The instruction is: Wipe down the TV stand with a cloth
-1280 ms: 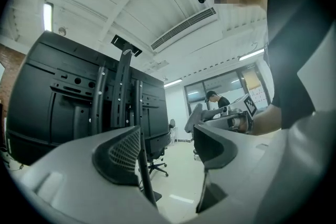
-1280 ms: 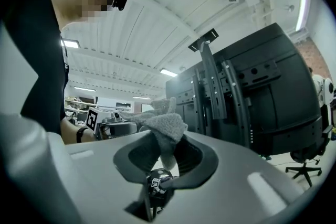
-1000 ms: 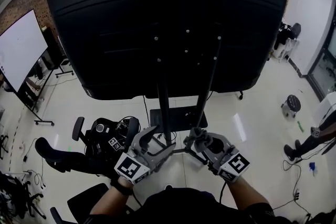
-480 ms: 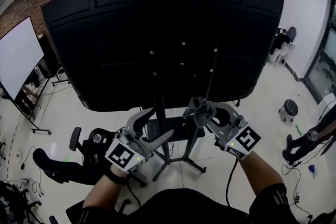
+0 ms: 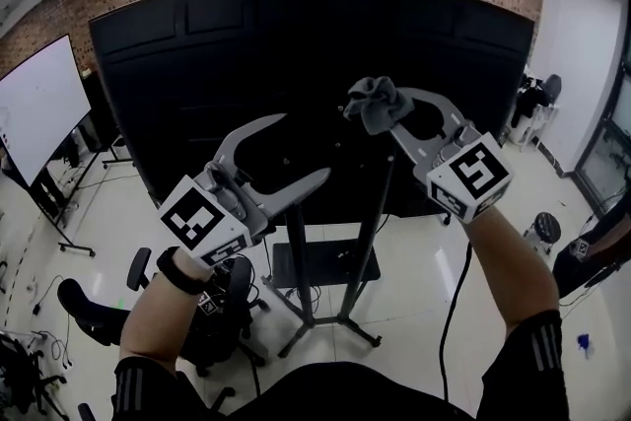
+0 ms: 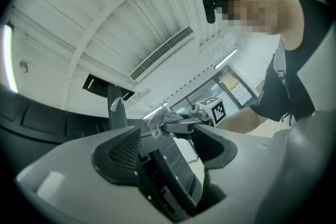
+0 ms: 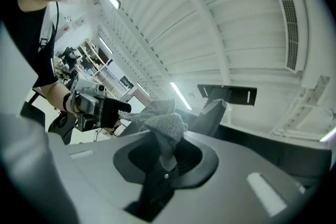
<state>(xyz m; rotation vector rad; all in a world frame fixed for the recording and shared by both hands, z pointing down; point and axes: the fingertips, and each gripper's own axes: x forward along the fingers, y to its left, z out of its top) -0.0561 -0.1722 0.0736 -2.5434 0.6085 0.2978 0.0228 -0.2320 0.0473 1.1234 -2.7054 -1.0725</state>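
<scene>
the right hand-held gripper is pinched shut on a crumpled grey cloth, which bunches out past its jaw tips. it is held high in front of the upper part of the black tv back; whether the cloth touches the panel cannot be told. the left hand-held gripper is spread wide with nothing between its jaws, lower and to the left, apart from the cloth. the tv stand rises on two dark posts from the pale floor below both.
</scene>
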